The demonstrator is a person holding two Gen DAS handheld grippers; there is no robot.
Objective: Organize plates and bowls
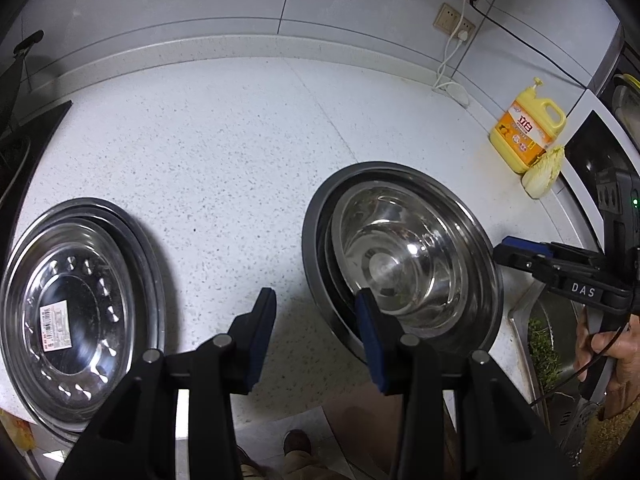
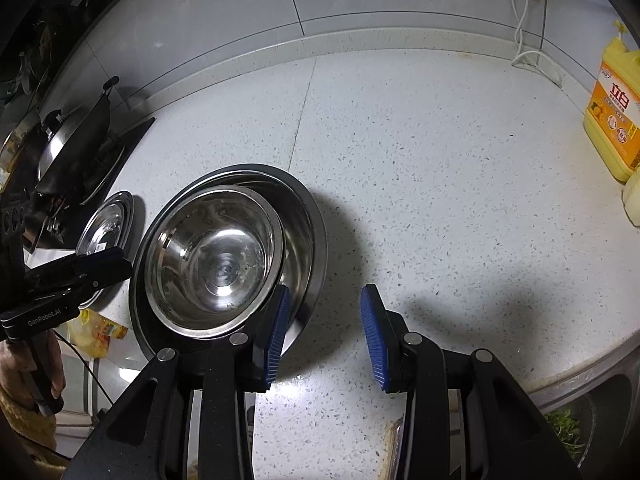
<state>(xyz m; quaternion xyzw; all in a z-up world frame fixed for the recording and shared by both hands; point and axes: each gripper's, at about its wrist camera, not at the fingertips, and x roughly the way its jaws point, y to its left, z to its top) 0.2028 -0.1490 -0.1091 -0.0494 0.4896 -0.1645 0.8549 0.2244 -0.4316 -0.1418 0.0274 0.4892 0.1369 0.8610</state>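
Nested steel bowls (image 1: 404,256) sit on the speckled white counter (image 1: 224,152), a smaller bowl (image 2: 216,256) inside a larger one (image 2: 300,232). A stack of steel plates (image 1: 76,312) with a barcode sticker lies to their left; it also shows in the right wrist view (image 2: 106,220). My left gripper (image 1: 316,312) is open and empty, its right finger over the bowls' near rim. My right gripper (image 2: 324,320) is open and empty, its left finger by the bowls' right rim. The right gripper also shows in the left wrist view (image 1: 560,268), just right of the bowls.
A yellow detergent bottle (image 1: 528,132) and a piece of cabbage (image 1: 544,172) stand at the back right. A sink (image 1: 548,344) with greens lies to the right. A stove with a wok (image 2: 76,148) is on the left. A white cable (image 1: 448,68) hangs from wall sockets.
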